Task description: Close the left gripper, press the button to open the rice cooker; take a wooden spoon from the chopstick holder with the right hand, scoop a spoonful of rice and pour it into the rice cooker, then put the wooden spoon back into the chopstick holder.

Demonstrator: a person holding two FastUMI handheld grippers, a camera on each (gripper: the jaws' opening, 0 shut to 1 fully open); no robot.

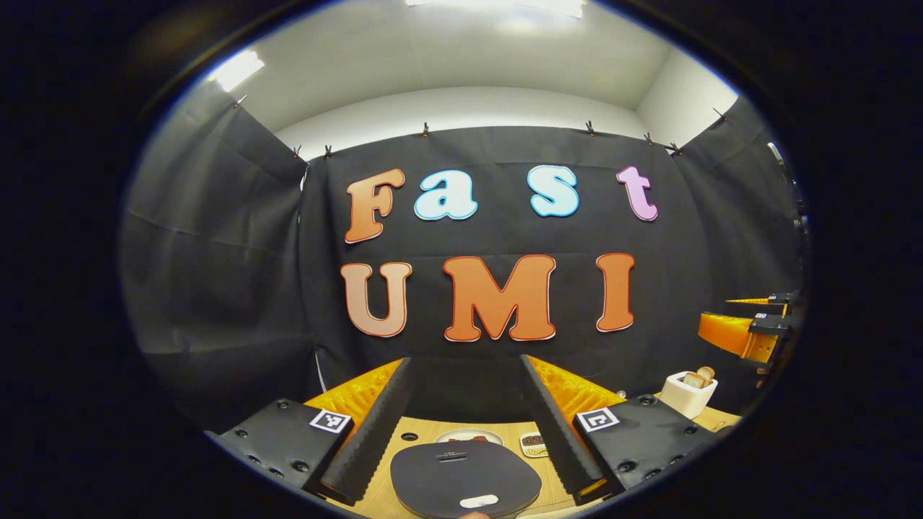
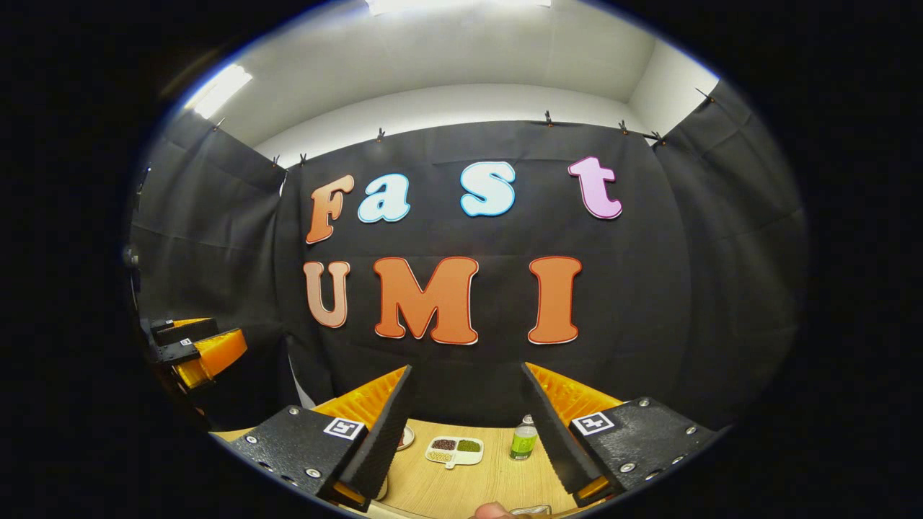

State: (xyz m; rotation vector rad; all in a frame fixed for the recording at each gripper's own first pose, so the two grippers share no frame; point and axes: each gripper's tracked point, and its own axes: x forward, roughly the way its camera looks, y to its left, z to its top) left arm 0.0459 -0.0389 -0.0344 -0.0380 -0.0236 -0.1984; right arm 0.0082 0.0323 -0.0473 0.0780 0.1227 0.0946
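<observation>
Rice cooker point(image 1: 465, 479): 1, lid down; perhaps 2 spoons in holder point(image 1: 689, 393); 2 grippers point(image 1: 465, 432) point(image 2: 461, 432) spread.

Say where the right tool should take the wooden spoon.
By the end sticking up out of the white holder, coming from above: the spoons stand upright, only their tops exposed. Which end is up is too small to tell.

Bright ceiling lights point(image 1: 497, 6) overhead; glare above | sharp centre; fisheye-bent edges
</observation>
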